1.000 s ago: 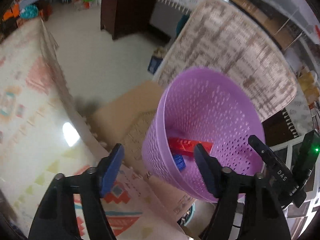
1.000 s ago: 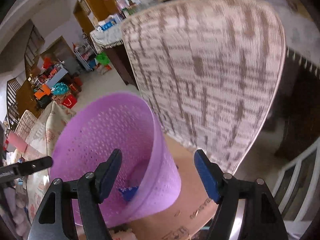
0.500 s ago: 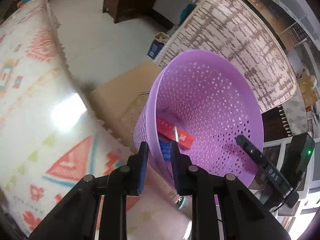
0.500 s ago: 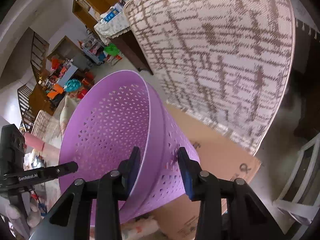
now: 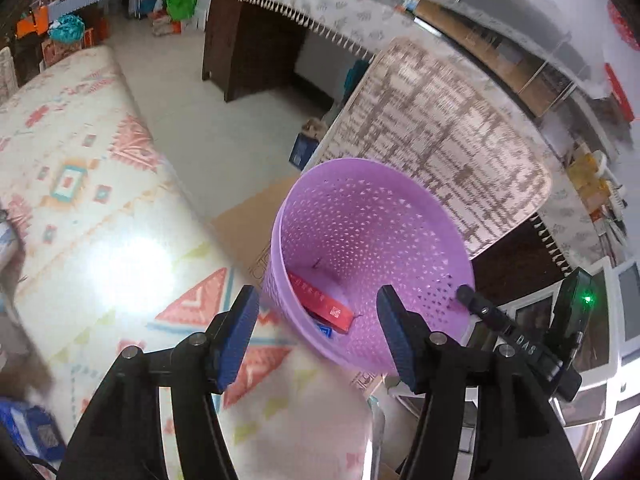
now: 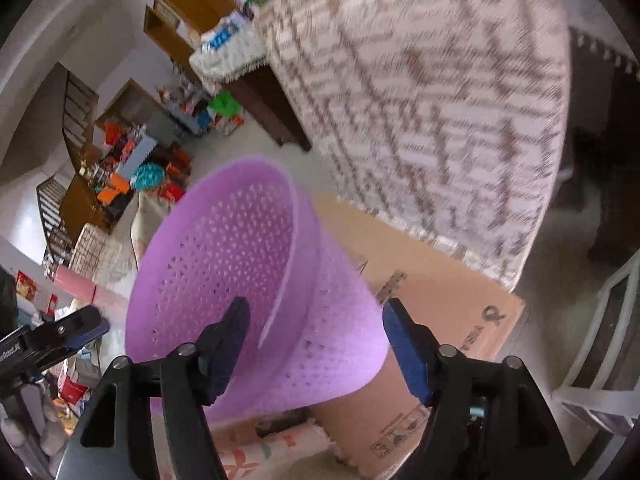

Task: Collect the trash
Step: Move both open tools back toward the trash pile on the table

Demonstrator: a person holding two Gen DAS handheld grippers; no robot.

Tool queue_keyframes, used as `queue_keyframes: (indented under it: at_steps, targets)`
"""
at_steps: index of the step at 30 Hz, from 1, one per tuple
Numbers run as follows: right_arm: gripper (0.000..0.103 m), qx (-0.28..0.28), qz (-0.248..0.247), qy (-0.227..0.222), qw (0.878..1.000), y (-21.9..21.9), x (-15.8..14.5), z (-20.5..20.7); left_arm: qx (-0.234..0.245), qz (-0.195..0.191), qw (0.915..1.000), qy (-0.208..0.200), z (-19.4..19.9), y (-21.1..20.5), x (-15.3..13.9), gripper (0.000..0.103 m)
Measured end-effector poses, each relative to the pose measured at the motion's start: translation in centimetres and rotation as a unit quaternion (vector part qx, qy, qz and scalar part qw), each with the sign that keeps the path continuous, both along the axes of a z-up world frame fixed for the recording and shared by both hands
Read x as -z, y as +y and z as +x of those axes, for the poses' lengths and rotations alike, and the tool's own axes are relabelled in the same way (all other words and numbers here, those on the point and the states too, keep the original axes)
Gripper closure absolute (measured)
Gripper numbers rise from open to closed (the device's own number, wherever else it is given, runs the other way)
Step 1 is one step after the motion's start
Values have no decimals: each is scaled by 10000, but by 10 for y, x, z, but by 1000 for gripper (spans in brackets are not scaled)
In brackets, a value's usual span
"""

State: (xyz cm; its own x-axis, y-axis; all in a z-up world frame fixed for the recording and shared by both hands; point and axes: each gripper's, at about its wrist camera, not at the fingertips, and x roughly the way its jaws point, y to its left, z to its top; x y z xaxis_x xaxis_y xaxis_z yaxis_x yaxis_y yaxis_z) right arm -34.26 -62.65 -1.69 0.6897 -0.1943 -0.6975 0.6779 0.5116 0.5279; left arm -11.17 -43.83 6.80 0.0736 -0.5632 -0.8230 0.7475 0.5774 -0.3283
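A purple perforated waste basket (image 5: 384,240) stands on a flattened cardboard box; it also shows in the right wrist view (image 6: 224,264). Inside it lie a red packet (image 5: 320,306) and a blue piece (image 5: 324,330). My left gripper (image 5: 316,330) is open and empty, its fingers straddling the basket's near rim from above. My right gripper (image 6: 316,344) is open and empty, its fingers either side of the basket's wall on the opposite side. The right gripper's body shows in the left wrist view (image 5: 524,344).
A patterned play mat (image 5: 100,208) lies left of the basket. The cardboard (image 6: 432,280) is under it. A woven chair back (image 5: 436,132) rises right behind. A dark table with a fringed cloth (image 5: 280,12) stands further back. White railing (image 6: 600,340) is at the right.
Both grippers had closed near the basket rim half a second ago and have now opened again. Both views have pulled back a little from the basket.
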Motion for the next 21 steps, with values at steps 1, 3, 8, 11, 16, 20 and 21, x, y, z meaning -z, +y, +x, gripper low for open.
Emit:
queue_keyframes:
  at_steps: [1,3,8,11,16,20,21]
  targets:
    - [28,70,-90,-9,9999,1,-5,-11,12,-50,10000,-18,-3,8,-4,42]
    - [27,227,-282,91,9993,1,-12,-34,37,-97,9999,-98,-10,26,-11,39]
    - [24,742,-514,530,9945,-9,-11,-98,-7,-11,9997,-261,-21,73,-14,39]
    - [24,1043,-400,670,9915,-18,-1,-129,-211,-23,9993,-305,-20,100,-16,39]
    - [24,1193,-279,683,9901,-24,13,-149,-765,-115,9963,-370,-13,143,-21,39]
    - [24,1078,-330,602,9918,-18,13,-145,-1229,-193,9913,-419,-8,175,-29,39]
    - [24,1003,-392,591,9924,-15,10,-140,-1353,-194,9894,-488,-7,183,-32,39]
